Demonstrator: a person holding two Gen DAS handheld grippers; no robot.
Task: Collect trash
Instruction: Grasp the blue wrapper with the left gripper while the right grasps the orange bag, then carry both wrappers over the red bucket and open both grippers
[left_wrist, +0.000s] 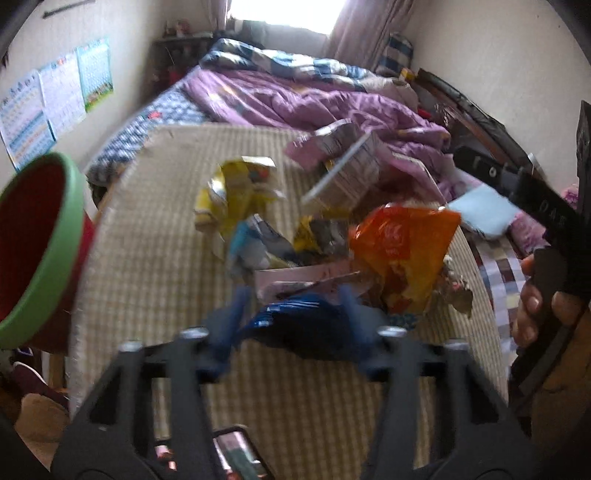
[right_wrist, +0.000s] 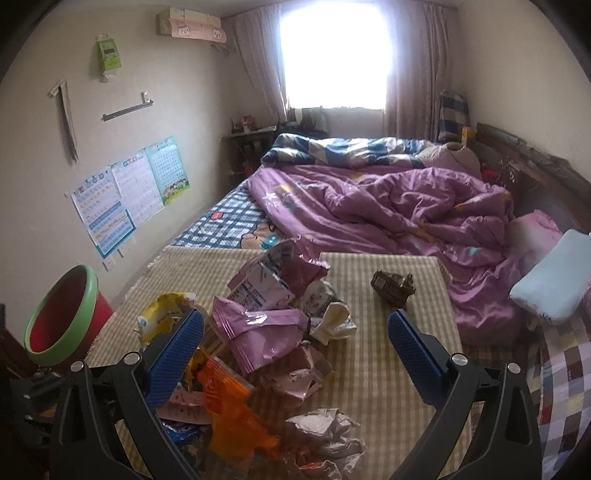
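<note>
Snack wrappers lie heaped on a beige woven mat (right_wrist: 399, 373) on a bed. In the blurred left wrist view my left gripper (left_wrist: 293, 310) has its blue pads (left_wrist: 236, 306) against both sides of a dark blue wrapper (left_wrist: 299, 326) at the heap's near edge. Beyond it lie an orange bag (left_wrist: 402, 251) and a yellow wrapper (left_wrist: 236, 195). My right gripper (right_wrist: 295, 350) stands wide open above the heap, over pink bags (right_wrist: 266, 325), with nothing held. The orange bag (right_wrist: 229, 406) and crumpled white paper (right_wrist: 328, 435) lie below it.
A red bin with a green rim (right_wrist: 62, 317) stands at the mat's left, against the wall. A small brown model (right_wrist: 393, 288) sits on the mat's far right. A purple quilt (right_wrist: 388, 206) and a light blue pillow (right_wrist: 550, 291) lie beyond. A hand (left_wrist: 532, 306) holds the right gripper's body.
</note>
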